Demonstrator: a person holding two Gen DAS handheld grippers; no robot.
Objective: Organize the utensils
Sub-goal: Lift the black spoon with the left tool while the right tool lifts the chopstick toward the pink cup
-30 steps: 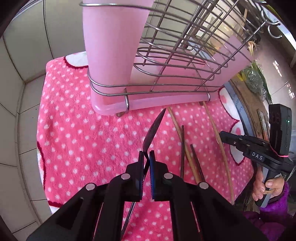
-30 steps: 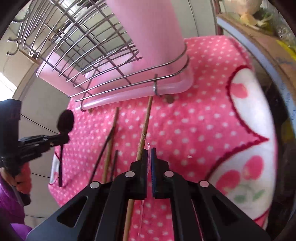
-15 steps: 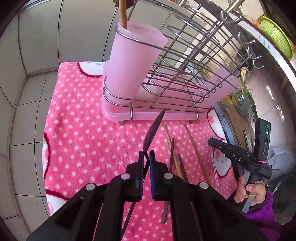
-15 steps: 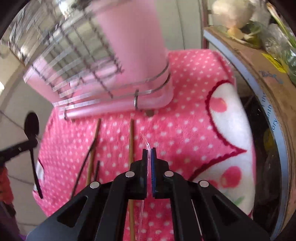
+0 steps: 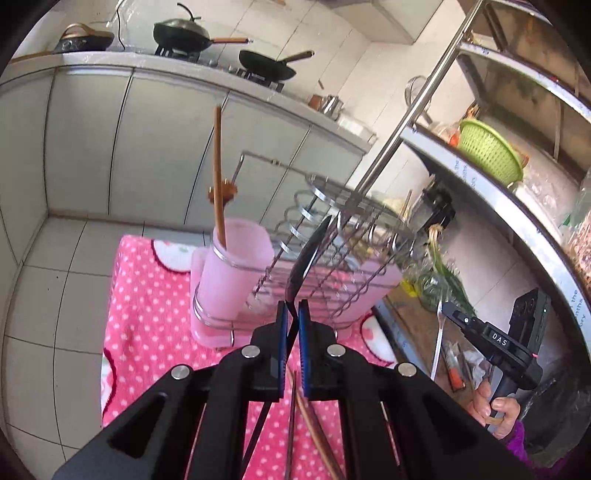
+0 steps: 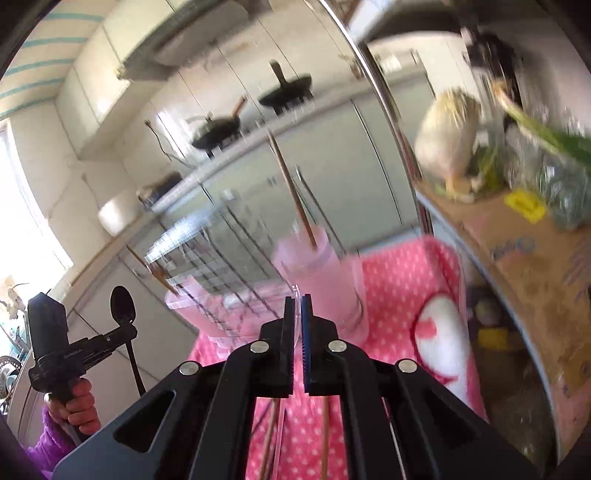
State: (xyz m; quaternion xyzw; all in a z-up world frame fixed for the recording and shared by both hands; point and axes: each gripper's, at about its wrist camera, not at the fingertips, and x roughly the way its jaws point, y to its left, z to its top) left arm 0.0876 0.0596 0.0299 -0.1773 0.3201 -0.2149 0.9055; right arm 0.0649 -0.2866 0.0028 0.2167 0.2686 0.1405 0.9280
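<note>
My left gripper (image 5: 291, 321) is shut on a black spoon (image 5: 306, 258), bowl up, held above the pink dotted cloth (image 5: 147, 295); it also shows in the right wrist view (image 6: 123, 310). My right gripper (image 6: 298, 317) is shut on a clear plastic fork (image 5: 439, 336), held in the air at the right. The wire utensil rack (image 5: 332, 236) with pink cups (image 5: 236, 266) stands ahead; one wooden chopstick (image 5: 218, 173) stands in the left cup. Loose chopsticks (image 5: 310, 417) lie on the cloth below.
A metal shelf post (image 5: 413, 110) rises beside the rack. A shelf with a green basket (image 5: 487, 151) and greens is at the right. Woks (image 5: 184, 35) sit on the far stove. Tiled floor surrounds the cloth.
Both grippers have risen and tilted up, keeping the spoon and fork. The views now look over the rack's top toward the kitchen cabinets; the right wrist view is motion-blurred.
</note>
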